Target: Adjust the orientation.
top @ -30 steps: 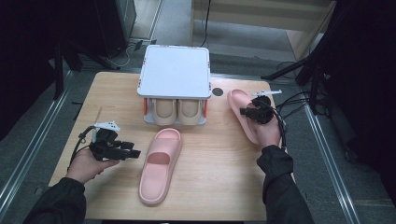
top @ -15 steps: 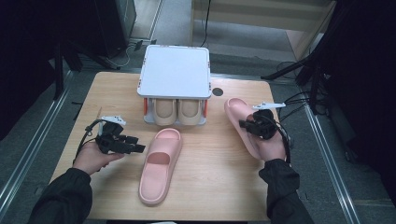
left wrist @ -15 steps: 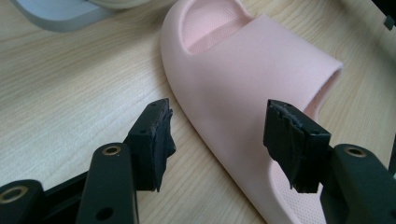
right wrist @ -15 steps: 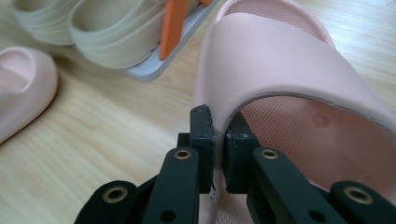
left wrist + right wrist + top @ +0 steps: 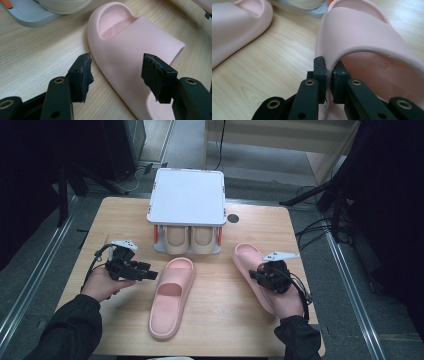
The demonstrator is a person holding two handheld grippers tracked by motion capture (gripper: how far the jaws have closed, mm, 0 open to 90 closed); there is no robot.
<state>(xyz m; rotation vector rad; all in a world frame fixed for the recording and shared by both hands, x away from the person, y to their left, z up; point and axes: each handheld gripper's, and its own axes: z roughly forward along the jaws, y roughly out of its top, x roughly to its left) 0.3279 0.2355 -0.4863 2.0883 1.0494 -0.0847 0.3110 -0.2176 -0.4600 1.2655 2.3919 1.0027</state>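
Right gripper [image 5: 327, 75]: jaws clamped on strap edge of right slipper [image 5: 252, 270], one pad outside, one under strap. Slipper lies right of shoe rack [image 5: 187, 210], long axis running from rack toward person, toe at rack end.

Left gripper [image 5: 117, 72]: jaws wide apart, nothing gripped, left slipper [image 5: 130, 50] just ahead between pads' line, toe toward rack. Left hand nearer it; grab looks next.
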